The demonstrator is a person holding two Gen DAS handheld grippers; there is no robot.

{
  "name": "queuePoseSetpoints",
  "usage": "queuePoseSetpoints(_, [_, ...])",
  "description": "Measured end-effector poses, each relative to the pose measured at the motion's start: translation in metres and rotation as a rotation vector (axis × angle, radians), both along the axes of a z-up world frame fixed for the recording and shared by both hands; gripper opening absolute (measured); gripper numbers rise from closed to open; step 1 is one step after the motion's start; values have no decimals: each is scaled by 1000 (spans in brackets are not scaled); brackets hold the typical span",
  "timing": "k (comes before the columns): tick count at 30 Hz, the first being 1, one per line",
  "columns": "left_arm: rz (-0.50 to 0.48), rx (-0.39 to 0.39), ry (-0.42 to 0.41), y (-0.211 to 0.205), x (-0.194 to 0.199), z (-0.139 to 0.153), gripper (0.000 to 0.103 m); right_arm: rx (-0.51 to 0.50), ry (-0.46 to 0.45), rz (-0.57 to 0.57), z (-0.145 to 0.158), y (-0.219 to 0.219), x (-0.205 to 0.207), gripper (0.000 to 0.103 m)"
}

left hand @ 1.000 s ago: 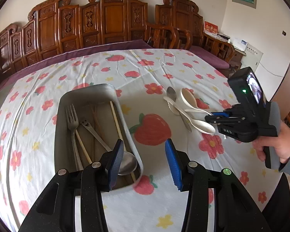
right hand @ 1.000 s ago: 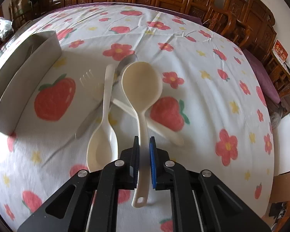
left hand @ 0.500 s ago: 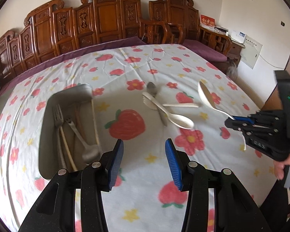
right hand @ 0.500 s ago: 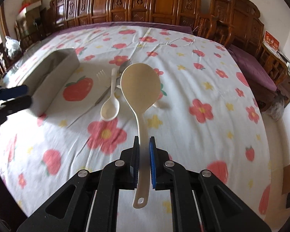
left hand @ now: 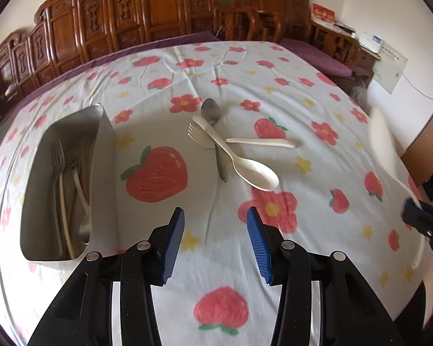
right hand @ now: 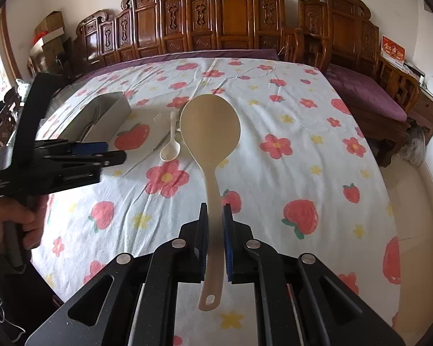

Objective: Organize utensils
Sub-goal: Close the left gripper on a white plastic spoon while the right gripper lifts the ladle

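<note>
My right gripper (right hand: 215, 216) is shut on the handle of a big cream serving spoon (right hand: 210, 127), held in the air above the flowered cloth. In the left wrist view that spoon (left hand: 381, 138) is a blur at the far right edge, above the right gripper (left hand: 421, 219). My left gripper (left hand: 215, 242) hangs open over the cloth with nothing between its pads. A grey metal tray (left hand: 106, 150) to its left holds forks and chopsticks. Ahead lie a white plastic spoon (left hand: 257, 173), a metal spoon (left hand: 210, 109) and a white fork (left hand: 199, 137), crossing each other.
Carved wooden chairs (right hand: 233, 23) line the table's far side. The table's right edge drops off toward the floor (right hand: 412, 201). A person's hand (right hand: 11, 219) grips the left gripper's handle at the left of the right wrist view.
The right gripper has lifted the big cream spoon off the pile and drawn it up and away to the right. The left gripper has pulled back from the tray toward the table's near side.
</note>
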State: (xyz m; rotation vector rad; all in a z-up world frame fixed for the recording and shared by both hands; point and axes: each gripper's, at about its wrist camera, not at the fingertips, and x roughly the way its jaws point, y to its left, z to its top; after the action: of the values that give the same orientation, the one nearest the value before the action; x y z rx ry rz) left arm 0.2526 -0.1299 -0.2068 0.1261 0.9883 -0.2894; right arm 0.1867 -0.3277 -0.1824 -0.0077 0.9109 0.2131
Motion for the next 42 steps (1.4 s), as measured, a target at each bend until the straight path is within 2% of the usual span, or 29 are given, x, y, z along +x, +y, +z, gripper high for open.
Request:
queuePoseSetpoints(9, [47,6,45,-19,28,-14,43,16,-6,-6,1,-16,8,11])
queuePoseSetpoints(16, [71,-67,131,-39,50,-23,43,18,5,-17,-3,-21,12,11])
queuePoseSetpoints(21, [133,-91,197,-42,64,-29,43,22,12,-17,-6,-22,14,11])
queuePoseSetpoints(28, [156,-47,233,-53,68,-37,43,31,-3,-13,-1,-22,12,11])
queuePoseSetpoints(32, [149,-27,236,-62,67,-38,34,43,-12,-20,4,-26,12,11])
queuePoseSetpoints(38, [150,-16,240,-67,65,-39,9,58,-14,-30,8,-30,11,11])
queuePoseSetpoints(42, [142,-29,233,-68,58,-34,6,62,-11,-27,8,-29,12,11])
